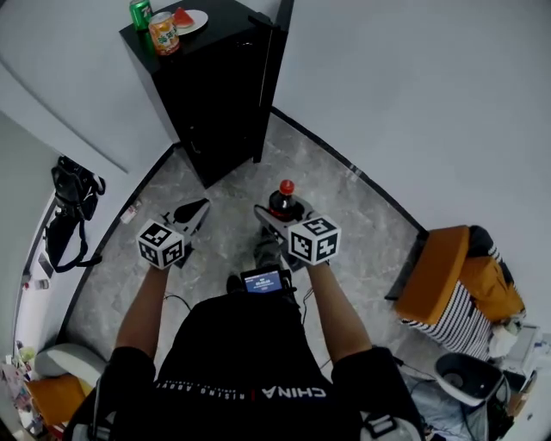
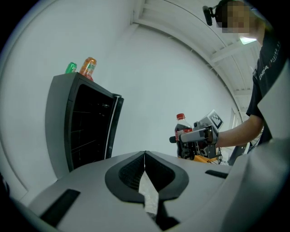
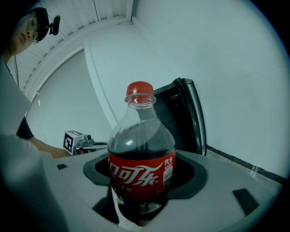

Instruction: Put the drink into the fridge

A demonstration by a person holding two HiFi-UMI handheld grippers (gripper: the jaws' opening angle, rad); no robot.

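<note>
The drink is a dark cola bottle (image 3: 141, 158) with a red cap and red label. It stands upright between the jaws of my right gripper (image 3: 141, 190), which is shut on its lower body. In the head view the bottle (image 1: 286, 198) and right gripper (image 1: 277, 215) are held above the floor in front of the person. The black fridge (image 1: 215, 95) stands ahead against the wall with its door (image 1: 271, 77) swung open, and dark shelves (image 2: 88, 131) show inside. My left gripper (image 2: 145, 156) is shut with nothing in it, and sits left of the bottle (image 2: 181, 129).
On the fridge top stand an orange can (image 1: 164, 33), a green can (image 1: 140, 13) and a plate with watermelon (image 1: 191, 19). A black bag (image 1: 73, 202) hangs at the left wall. An orange chair with striped cloth (image 1: 456, 280) stands on the right. The floor is grey marble (image 1: 362, 232).
</note>
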